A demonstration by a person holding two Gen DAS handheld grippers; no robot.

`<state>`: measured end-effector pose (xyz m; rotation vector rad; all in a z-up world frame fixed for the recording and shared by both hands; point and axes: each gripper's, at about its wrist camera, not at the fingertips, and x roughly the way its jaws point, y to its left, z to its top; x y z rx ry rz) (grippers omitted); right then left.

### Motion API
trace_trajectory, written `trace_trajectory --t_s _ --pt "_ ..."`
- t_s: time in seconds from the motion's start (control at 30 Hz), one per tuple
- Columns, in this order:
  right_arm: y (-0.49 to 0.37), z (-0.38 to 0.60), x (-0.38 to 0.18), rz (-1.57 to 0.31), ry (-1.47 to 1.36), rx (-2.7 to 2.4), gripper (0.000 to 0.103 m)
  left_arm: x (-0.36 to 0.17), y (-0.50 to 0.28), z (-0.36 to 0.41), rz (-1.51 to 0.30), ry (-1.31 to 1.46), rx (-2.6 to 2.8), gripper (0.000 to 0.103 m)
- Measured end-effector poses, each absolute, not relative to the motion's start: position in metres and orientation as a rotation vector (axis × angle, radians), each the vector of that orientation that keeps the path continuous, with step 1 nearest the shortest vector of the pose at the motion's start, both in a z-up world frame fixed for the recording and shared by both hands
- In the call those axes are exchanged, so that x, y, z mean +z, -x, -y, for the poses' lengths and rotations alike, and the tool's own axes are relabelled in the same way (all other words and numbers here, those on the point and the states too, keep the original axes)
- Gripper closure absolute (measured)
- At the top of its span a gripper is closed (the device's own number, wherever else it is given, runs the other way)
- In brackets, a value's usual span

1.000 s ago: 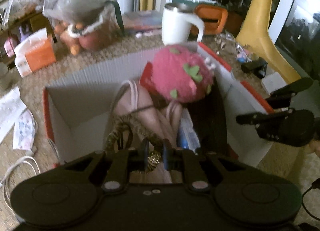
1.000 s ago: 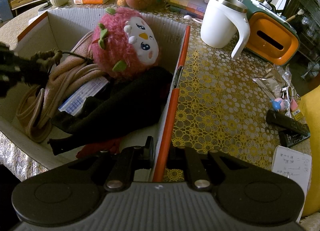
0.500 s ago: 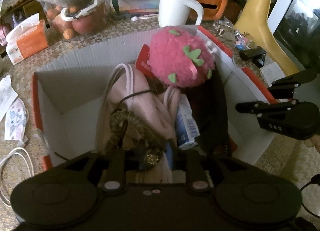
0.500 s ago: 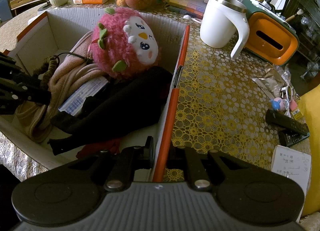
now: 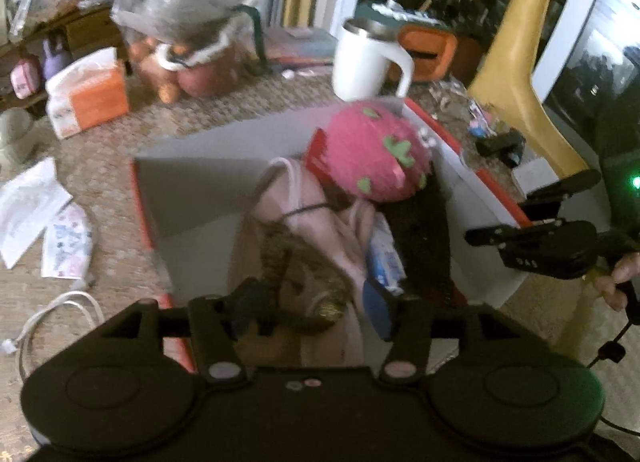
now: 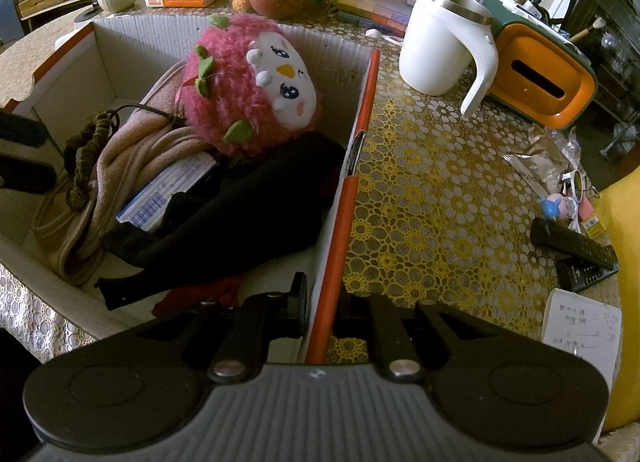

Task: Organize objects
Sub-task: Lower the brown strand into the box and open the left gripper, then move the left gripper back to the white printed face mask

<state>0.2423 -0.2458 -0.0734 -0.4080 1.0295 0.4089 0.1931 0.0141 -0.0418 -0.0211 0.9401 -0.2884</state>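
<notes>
opening left hand-held gripper (image 5: 316, 312) over braided cord (image 5: 304, 266) in box (image 6: 340, 205); right hand-held gripper (image 6: 322, 312) clenched on box's orange edge.

I see my left gripper (image 5: 316, 312): matte black, 2 round housings, 2 silver screws, blue pads (image 5: 376, 308) on its fingers.

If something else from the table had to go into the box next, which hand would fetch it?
Probably the left. The left gripper is opening over the cord in the box, gripping nothing, while the right gripper is shut on the box's orange edge, steadying it.
</notes>
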Motion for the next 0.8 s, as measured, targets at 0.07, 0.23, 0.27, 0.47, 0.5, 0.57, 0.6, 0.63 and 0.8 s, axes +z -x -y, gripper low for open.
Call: trace_trajectory --t_s 0.07,0.23,0.27,0.47,0.5,0.57,0.6,0.63,0.8 --pt "-0.242 0.246 -0.073 -1.029 0.408 0.409 0.092 -0.038 -0.19 -0.022 -0.929 0.038 -0.276 0.047" --pt "-0.242 0.246 -0.074 -1.029 0.411 0.408 0.092 -0.025 -0.181 -0.041 -0.883 0.06 -0.248 0.041" --pt "-0.243 0.246 -0.074 -1.031 0.41 0.408 0.092 -0.022 -0.179 -0.045 -0.872 0.062 -0.24 0.039" --pt "-0.242 0.247 -0.074 -1.031 0.41 0.408 0.092 -0.01 -0.169 -0.069 -0.814 0.078 -0.162 0.026" --pt "-0.242 0.247 -0.074 -1.031 0.411 0.408 0.092 -0.01 -0.169 -0.074 -0.809 0.077 -0.143 0.025" --pt "-0.243 0.247 -0.074 -1.031 0.412 0.408 0.092 -0.009 -0.169 -0.082 -0.803 0.074 -0.104 0.025" --pt "-0.243 0.247 -0.074 -1.033 0.41 0.408 0.092 -0.009 -0.169 -0.087 -0.803 0.074 -0.087 0.025" --pt "-0.243 0.247 -0.074 -1.034 0.409 0.407 0.092 -0.01 -0.17 -0.092 -0.803 0.075 -0.071 0.025" --pt "-0.242 0.246 -0.075 -1.037 0.41 0.403 0.092 -0.013 -0.169 -0.113 -0.802 0.057 -0.007 0.02"
